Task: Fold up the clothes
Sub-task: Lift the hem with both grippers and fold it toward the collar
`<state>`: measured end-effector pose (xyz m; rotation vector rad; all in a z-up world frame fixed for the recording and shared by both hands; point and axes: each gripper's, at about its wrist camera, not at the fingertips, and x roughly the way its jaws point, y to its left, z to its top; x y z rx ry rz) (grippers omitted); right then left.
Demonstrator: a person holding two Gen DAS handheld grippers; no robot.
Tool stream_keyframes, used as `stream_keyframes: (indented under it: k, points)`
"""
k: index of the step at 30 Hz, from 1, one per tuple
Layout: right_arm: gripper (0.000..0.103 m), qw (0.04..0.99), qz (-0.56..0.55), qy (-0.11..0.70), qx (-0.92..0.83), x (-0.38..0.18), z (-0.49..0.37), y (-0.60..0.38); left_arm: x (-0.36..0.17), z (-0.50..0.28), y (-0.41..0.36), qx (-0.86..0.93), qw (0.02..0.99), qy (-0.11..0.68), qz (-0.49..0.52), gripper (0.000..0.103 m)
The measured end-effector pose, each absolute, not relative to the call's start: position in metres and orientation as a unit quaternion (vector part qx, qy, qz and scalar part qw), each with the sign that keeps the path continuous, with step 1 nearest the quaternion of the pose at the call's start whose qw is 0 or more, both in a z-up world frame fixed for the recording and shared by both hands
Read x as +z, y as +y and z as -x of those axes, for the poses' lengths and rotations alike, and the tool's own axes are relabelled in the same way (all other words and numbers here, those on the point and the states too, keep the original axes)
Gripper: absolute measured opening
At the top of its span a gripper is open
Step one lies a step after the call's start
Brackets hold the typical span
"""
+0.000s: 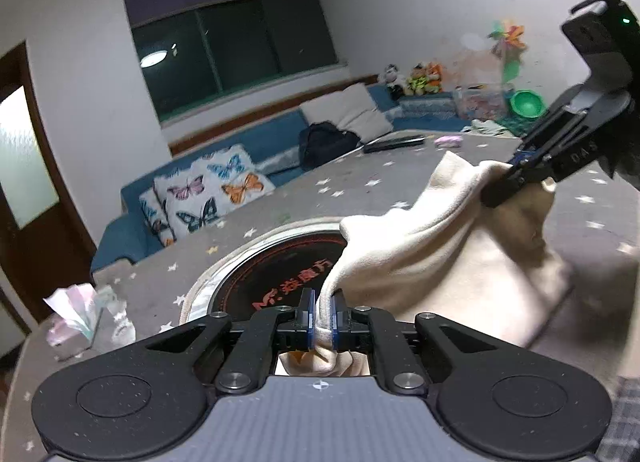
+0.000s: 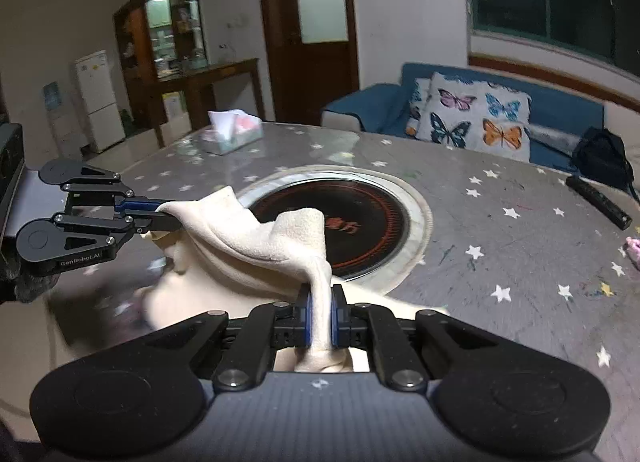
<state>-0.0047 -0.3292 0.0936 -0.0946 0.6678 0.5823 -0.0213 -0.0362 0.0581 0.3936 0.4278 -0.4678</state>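
A cream fleece garment (image 1: 432, 258) hangs between both grippers above the grey star-patterned table (image 1: 280, 198). My left gripper (image 1: 323, 302) is shut on one edge of the garment. My right gripper (image 2: 320, 302) is shut on another edge of the garment (image 2: 256, 238). In the left wrist view the right gripper (image 1: 512, 178) shows at the upper right, pinching the cloth. In the right wrist view the left gripper (image 2: 168, 214) shows at the left, pinching the cloth. The lower part of the garment sags toward the table.
A round black induction hob (image 2: 360, 218) with red lettering is set in the table's middle. A tissue box (image 2: 232, 134) stands at the far side. A black remote (image 2: 598, 200) and a pink item (image 2: 634, 246) lie to the right. A blue sofa with butterfly cushions (image 2: 472, 118) stands beyond.
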Motion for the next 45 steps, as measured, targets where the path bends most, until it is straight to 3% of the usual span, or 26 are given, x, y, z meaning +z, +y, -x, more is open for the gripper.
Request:
stream_keyframes:
  k: [5, 6, 13, 19, 24, 27, 39, 45]
  points:
    - [0.008, 0.896, 0.022, 0.36, 0.257, 0.058, -0.041, -0.324, 0.028, -0.025, -0.044, -0.211, 0.923, 0.265, -0.184, 0.012]
    - [0.013, 0.895, 0.02, 0.369, 0.25, 0.048, -0.048, -0.323, 0.022, -0.032, -0.045, -0.207, 0.92, 0.278, -0.182, 0.013]
    - [0.025, 0.916, 0.013, 0.345, 0.203, 0.047, -0.05, -0.333, 0.02, -0.042, -0.034, -0.164, 0.926, 0.286, -0.183, 0.035]
    - [0.025, 0.927, 0.019, 0.312, 0.209, 0.062, -0.039, -0.325, 0.041, -0.03, -0.041, -0.183, 0.934, 0.257, -0.168, 0.035]
    - [0.024, 0.918, 0.026, 0.326, 0.222, 0.054, -0.045, -0.309, 0.038, -0.042, -0.058, -0.199, 0.928, 0.275, -0.153, 0.035]
    - [0.024, 0.917, 0.025, 0.332, 0.22, 0.049, -0.051, -0.305, 0.035, -0.051, -0.069, -0.207, 0.924, 0.287, -0.143, 0.045]
    - [0.024, 0.906, 0.039, 0.362, 0.216, 0.026, -0.076, -0.283, 0.02, -0.087, -0.089, -0.203, 0.915, 0.334, -0.105, 0.046]
    - [0.025, 0.91, 0.071, 0.339, 0.226, 0.034, -0.068, -0.271, 0.016, -0.095, -0.079, -0.181, 0.916, 0.349, -0.084, 0.05]
